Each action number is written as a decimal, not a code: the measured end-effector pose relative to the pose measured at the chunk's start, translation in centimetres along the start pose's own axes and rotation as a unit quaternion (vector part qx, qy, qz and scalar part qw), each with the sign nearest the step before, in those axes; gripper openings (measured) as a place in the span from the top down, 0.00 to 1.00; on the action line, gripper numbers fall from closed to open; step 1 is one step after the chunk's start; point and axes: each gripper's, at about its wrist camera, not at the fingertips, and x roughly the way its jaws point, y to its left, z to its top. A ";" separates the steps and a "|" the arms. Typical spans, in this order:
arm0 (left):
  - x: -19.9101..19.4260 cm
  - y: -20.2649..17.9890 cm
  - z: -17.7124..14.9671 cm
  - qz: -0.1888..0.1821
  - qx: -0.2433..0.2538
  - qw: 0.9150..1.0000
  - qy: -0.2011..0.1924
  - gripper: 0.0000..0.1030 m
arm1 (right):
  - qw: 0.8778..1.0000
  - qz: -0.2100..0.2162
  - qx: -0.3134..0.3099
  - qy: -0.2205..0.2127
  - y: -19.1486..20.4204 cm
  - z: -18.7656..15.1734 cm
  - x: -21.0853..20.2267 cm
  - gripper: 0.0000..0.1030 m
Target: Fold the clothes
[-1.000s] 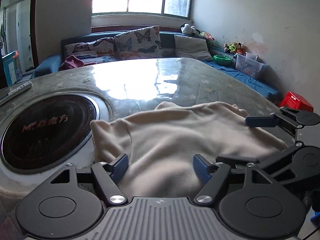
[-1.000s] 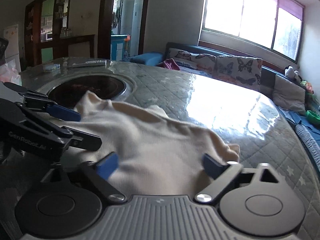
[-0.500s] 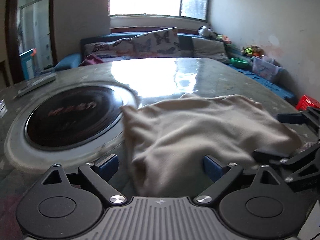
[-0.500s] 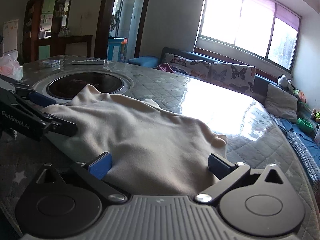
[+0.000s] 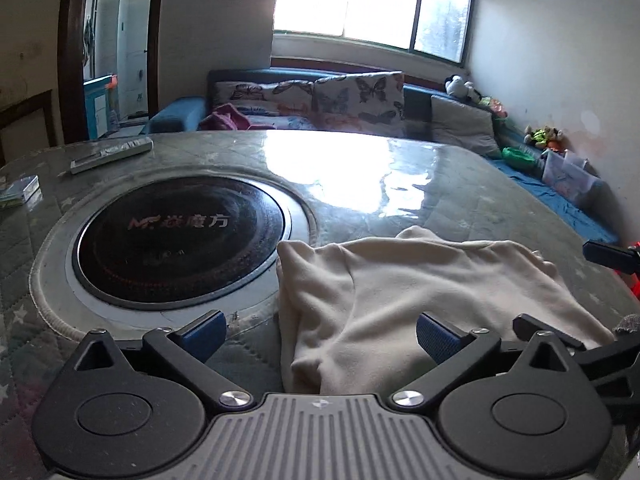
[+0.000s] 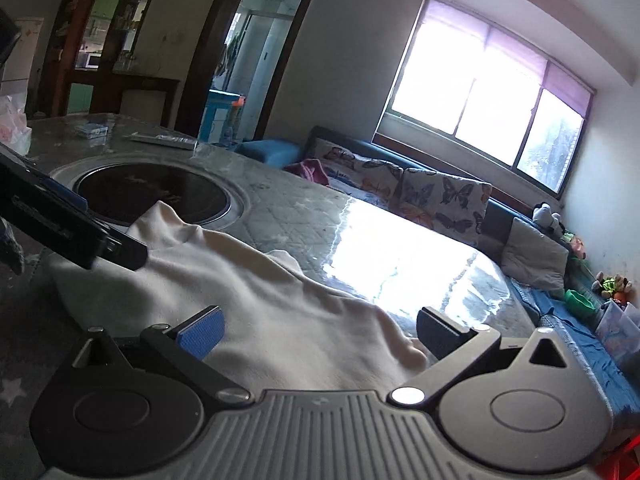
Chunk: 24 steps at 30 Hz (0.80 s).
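A cream garment (image 5: 420,296) lies folded and rumpled on the round table, right of the built-in cooktop. It also shows in the right wrist view (image 6: 248,300). My left gripper (image 5: 320,334) is open and empty, over the garment's near left edge. My right gripper (image 6: 320,330) is open and empty, over the garment's near right end. The left gripper's fingers (image 6: 76,236) show at the left of the right wrist view, over the garment's left edge. The right gripper's fingertip (image 5: 608,256) shows at the right edge of the left wrist view.
A black round cooktop (image 5: 180,240) is set in the table (image 5: 400,176). A remote (image 5: 112,154) and a small box (image 5: 20,192) lie at the far left. A sofa with butterfly cushions (image 5: 320,100) stands behind. A red box (image 5: 634,280) lies right.
Both grippers have opened wider and pulled back and up from the garment. The left wrist view has swung left, so the cooktop fills more of it.
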 end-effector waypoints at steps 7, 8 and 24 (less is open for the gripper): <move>0.6 1.2 -1.2 0.040 0.010 0.999 0.014 0.00 | 1.000 -0.003 -0.016 0.020 0.4 -1.5 0.9 0.00; 0.6 1.6 -1.4 0.044 0.010 0.999 0.017 0.00 | 1.000 -0.003 -0.016 0.021 0.2 -1.8 0.7 0.00; -0.1 2.3 -1.0 0.047 0.007 0.999 0.015 0.00 | 0.998 -0.062 0.004 0.033 -3.3 -3.8 -2.0 0.00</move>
